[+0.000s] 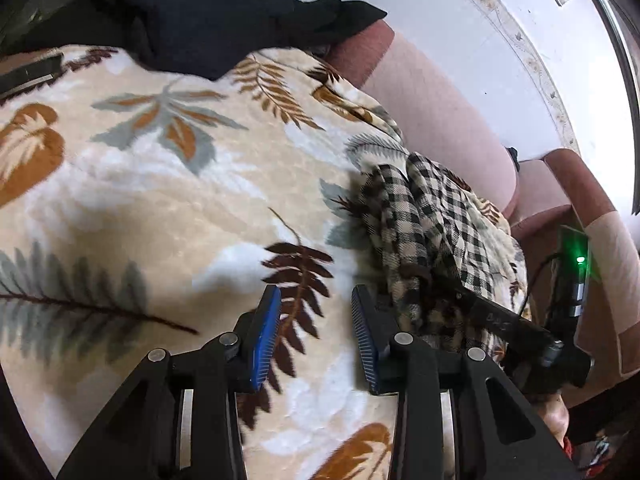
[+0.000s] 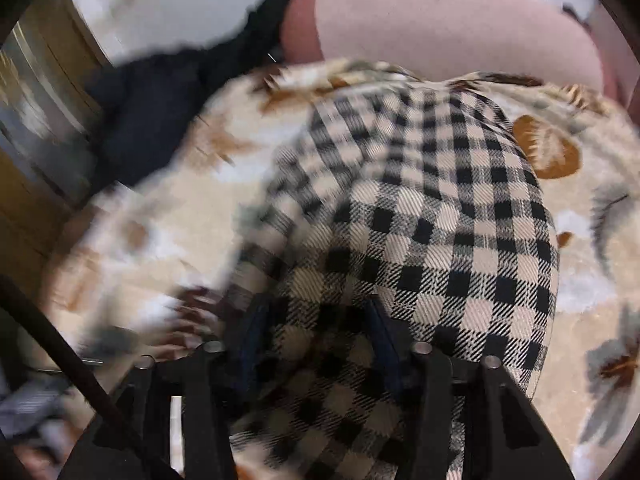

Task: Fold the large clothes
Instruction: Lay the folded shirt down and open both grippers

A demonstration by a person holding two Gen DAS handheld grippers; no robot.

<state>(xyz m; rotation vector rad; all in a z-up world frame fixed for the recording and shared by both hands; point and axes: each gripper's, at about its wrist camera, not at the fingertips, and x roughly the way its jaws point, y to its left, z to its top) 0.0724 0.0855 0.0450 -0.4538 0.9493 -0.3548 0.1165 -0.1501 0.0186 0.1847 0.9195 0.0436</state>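
A black-and-cream checked garment (image 1: 424,220) lies bunched on a leaf-patterned blanket (image 1: 168,184) that covers a sofa seat. My left gripper (image 1: 316,312) is open and empty, just above the blanket, to the left of the garment. The right gripper (image 1: 516,328) shows in the left wrist view, reaching into the garment from the right. In the right wrist view the checked garment (image 2: 420,220) fills the middle and drapes between and over my right gripper (image 2: 316,340). Its fingers stand apart with cloth between them. I cannot tell if they grip it.
A dark navy garment (image 1: 208,12) lies heaped at the far end of the blanket and also shows in the right wrist view (image 2: 152,120). Pink sofa cushions (image 1: 436,120) run along the right. A black device with a green light (image 1: 576,272) stands by the armrest.
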